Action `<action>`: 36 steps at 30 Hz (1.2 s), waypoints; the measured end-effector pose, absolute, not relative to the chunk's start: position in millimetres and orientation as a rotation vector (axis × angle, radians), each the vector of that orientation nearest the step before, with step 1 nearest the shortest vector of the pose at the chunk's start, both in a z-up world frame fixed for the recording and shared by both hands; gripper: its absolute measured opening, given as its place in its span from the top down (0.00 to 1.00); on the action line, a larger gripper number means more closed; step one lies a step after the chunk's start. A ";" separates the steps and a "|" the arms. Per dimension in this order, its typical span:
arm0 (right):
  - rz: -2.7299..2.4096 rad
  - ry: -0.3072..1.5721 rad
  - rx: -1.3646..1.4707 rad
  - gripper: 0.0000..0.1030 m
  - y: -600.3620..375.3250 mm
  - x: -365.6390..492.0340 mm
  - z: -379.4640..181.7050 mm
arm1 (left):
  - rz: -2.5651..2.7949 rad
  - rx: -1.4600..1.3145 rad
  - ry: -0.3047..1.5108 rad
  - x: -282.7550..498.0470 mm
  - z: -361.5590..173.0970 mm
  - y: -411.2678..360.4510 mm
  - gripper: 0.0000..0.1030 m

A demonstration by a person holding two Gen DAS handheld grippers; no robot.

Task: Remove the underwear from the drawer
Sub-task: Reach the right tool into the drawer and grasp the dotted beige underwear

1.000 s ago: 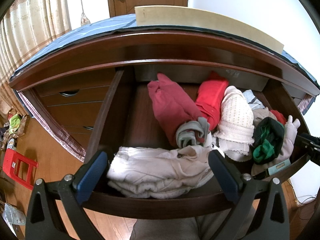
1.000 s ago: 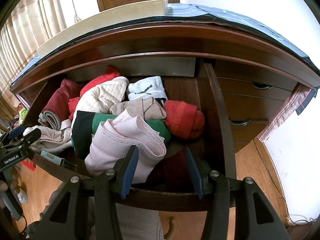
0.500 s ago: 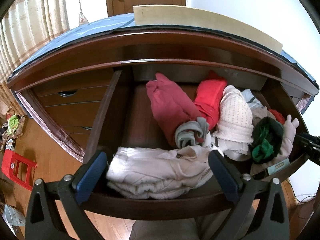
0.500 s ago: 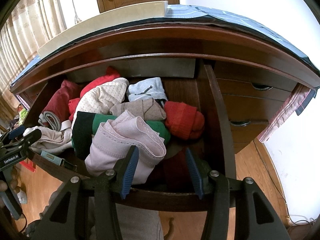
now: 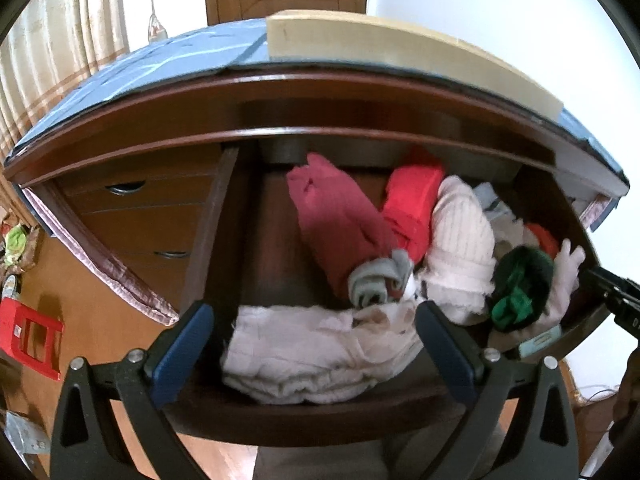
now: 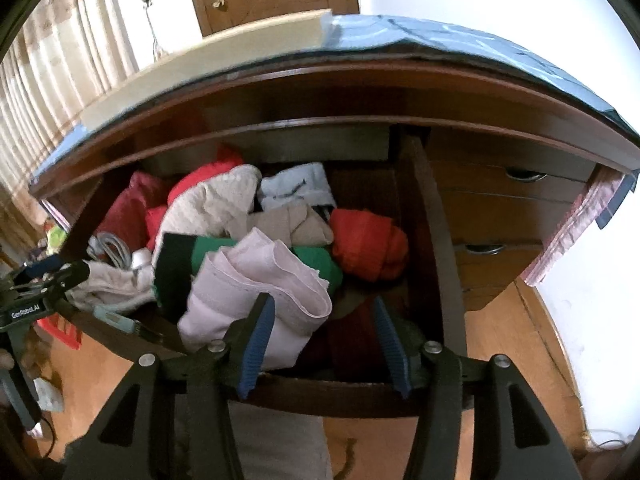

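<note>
Dark polished wooden drawer [image 6: 424,232] stands pulled out, crammed with folded clothes. Right gripper [image 6: 322,326] hangs at its front edge, jaws opening, nothing pinched yet; the pale pink ribbed underwear [image 6: 260,288] lies just beside its left finger. It should straddle one fold, then clamp. Left gripper [image 5: 312,346] gapes wide over a cream knitted bundle [image 5: 316,354], empty

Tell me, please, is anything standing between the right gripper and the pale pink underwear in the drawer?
Nothing visible does. The drawer is open, and the pink underwear lies on top of the pile, just ahead of the right gripper, whose jaws are opening with nothing between them.
</note>
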State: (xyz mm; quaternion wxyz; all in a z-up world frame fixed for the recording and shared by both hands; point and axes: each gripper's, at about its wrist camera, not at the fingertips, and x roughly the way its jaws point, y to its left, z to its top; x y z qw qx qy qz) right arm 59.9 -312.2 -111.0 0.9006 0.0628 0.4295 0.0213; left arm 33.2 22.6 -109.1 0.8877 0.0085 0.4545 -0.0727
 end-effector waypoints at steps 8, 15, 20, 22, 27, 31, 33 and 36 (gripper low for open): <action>0.067 0.795 0.220 0.47 -319.4 63.0 -90.0 | -0.154 0.017 0.921 46.5 -95.5 13.4 0.01; 0.140 0.776 0.217 0.47 -290.5 82.0 -81.7 | -0.121 -0.007 0.975 81.1 -101.4 1.5 0.01; 0.197 0.803 0.239 0.47 -269.6 100.5 -81.4 | -0.058 0.029 1.021 92.6 -114.5 -3.9 0.02; 0.211 0.817 0.255 0.47 -265.4 107.3 -84.2 | -0.031 0.005 1.053 96.4 -120.4 -0.6 0.03; 0.230 0.860 0.293 0.47 -256.3 125.1 -93.5 | 0.003 -0.055 1.102 103.6 -128.8 3.3 0.04; 0.265 0.911 0.353 0.47 -249.6 142.2 -99.9 | 0.027 -0.053 1.122 107.2 -131.3 2.3 0.04; 0.262 0.970 0.347 0.47 -241.5 154.0 -105.8 | 0.034 -0.072 1.141 112.7 -133.3 2.1 0.05; 0.259 1.026 0.347 0.47 -232.4 166.1 -112.9 | 0.030 -0.080 1.171 115.6 -138.1 2.8 0.11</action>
